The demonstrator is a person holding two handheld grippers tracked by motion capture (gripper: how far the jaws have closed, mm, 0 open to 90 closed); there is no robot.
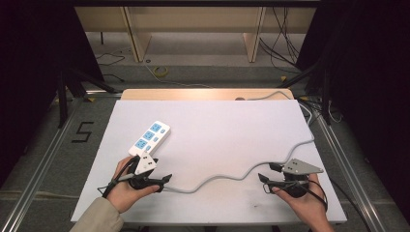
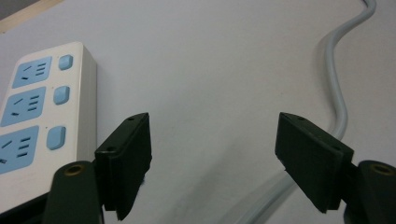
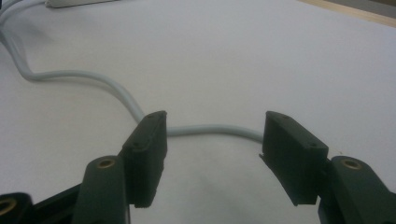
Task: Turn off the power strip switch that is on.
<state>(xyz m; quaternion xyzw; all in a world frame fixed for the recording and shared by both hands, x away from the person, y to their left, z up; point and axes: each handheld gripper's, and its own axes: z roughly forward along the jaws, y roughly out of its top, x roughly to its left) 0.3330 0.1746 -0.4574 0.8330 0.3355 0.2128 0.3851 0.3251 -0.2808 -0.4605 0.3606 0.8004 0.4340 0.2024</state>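
Both hands come in at the bottom of the high view, each holding a gripper low over the white desk (image 1: pixel 217 125). At lower left the left gripper (image 1: pixel 167 180) has its jaws spread wide with nothing between them, just beside the near end of the white power strip (image 1: pixel 149 137), which lies slantwise at left of centre with its blue sockets up. At lower right the right gripper (image 1: pixel 264 182) is likewise spread and empty, its jaws pointing at the grey cable (image 1: pixel 227 175) that snakes across the middle of the frame from the strip toward the desk's far right edge. This looks to me like the approach, before anything is gripped. Next, I'd guess, each gripper must ease forward, straddle its target squarely, and close without nudging it away.
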